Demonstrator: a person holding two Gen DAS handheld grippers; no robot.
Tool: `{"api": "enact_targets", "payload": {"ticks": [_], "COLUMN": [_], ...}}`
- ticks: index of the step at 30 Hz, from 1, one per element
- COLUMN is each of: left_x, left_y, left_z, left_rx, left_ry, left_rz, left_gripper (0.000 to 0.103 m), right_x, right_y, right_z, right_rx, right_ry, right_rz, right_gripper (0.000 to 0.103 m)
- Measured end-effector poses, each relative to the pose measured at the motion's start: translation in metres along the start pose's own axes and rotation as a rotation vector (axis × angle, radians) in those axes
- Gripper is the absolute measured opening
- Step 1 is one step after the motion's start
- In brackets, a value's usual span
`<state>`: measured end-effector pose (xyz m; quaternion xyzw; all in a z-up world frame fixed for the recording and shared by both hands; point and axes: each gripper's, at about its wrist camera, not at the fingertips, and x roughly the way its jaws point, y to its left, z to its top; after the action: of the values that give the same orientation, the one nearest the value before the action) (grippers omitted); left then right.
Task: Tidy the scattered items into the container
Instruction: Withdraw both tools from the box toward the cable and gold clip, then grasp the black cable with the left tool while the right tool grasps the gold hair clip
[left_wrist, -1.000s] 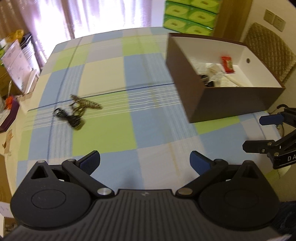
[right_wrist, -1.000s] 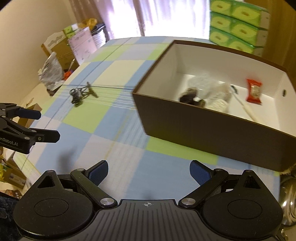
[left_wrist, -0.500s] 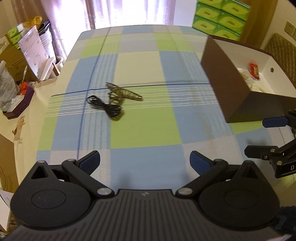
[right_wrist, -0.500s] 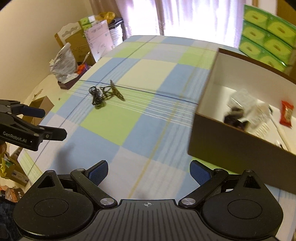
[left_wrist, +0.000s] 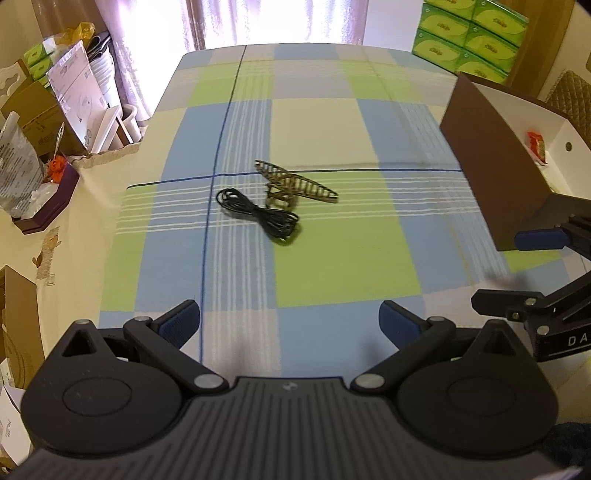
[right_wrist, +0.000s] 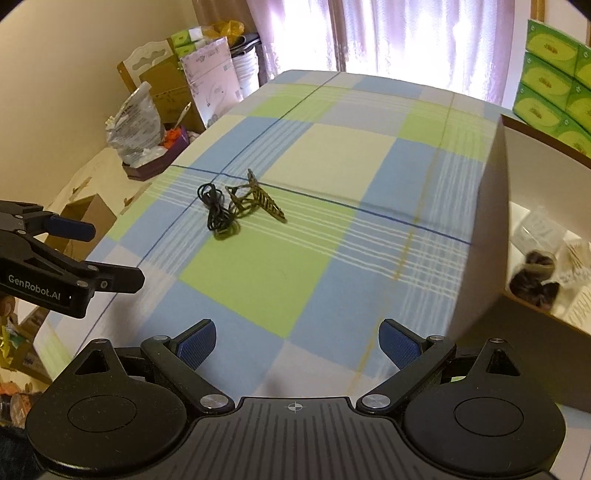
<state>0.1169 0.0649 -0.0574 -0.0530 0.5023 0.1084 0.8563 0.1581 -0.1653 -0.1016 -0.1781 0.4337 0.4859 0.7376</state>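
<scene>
Two hand-held grippers hover low over the near edge of the checked blue, green and cream tabletop (left_wrist: 332, 258), both spread wide with nothing between their blue pads. The left hand-held gripper (left_wrist: 290, 319) faces straight down the cloth; the right hand-held gripper (right_wrist: 297, 341) sits just beside it, angled toward the same patch, so both look free for the next pick.

Farther out, near the middle of the tabletop, lie the two loose items left to tidy: a coiled black cable (left_wrist: 258, 214) and, touching its far side, a brass-coloured slatted hair clip (left_wrist: 295, 182) resting tilted on the cloth. They are well apart from the container, and neither is held.

To the right stands the brown cardboard box with a white interior (left_wrist: 480, 155), open at the top. Inside it the right wrist view shows a dark furry lump (right_wrist: 533, 280) and pale wrappers, and the left wrist view shows a red snack packet (left_wrist: 535, 146) against the far wall, so several things are already stowed.

Compared with a second ago, both cameras have swung left: the box, then central in both views, now sits at the right edge, while the cable and clip have come toward the centre and look closer. I judge this as lining up on the pair for the next grasp.
</scene>
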Motion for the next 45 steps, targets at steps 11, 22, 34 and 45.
{"api": "enact_targets", "payload": {"ticks": [11,22,34,45], "left_x": [0.033,0.072,0.112,0.134], "left_y": [0.037,0.053,0.045,0.056], "left_z": [0.018,0.044,0.062,0.067], "left_rx": [0.005,-0.004,0.031,-0.011], "left_ry": [0.011,0.026,0.046,0.083], "left_rz": [0.025,-0.018,-0.104,-0.110], "left_gripper": [0.102,0.098,0.091,0.081], "right_x": [0.041,0.090,0.115,0.121], "right_y": [0.012,0.006,-0.014,-0.022], "right_z": [0.027,0.056,0.060,0.062], "right_rx": [-0.017,-0.015,0.005,0.028], "right_ry": [-0.036,-0.051,0.000,0.018], "right_rz": [-0.004,0.008,-0.050,-0.053], "right_gripper": [0.100,0.099,0.099,0.099]}}
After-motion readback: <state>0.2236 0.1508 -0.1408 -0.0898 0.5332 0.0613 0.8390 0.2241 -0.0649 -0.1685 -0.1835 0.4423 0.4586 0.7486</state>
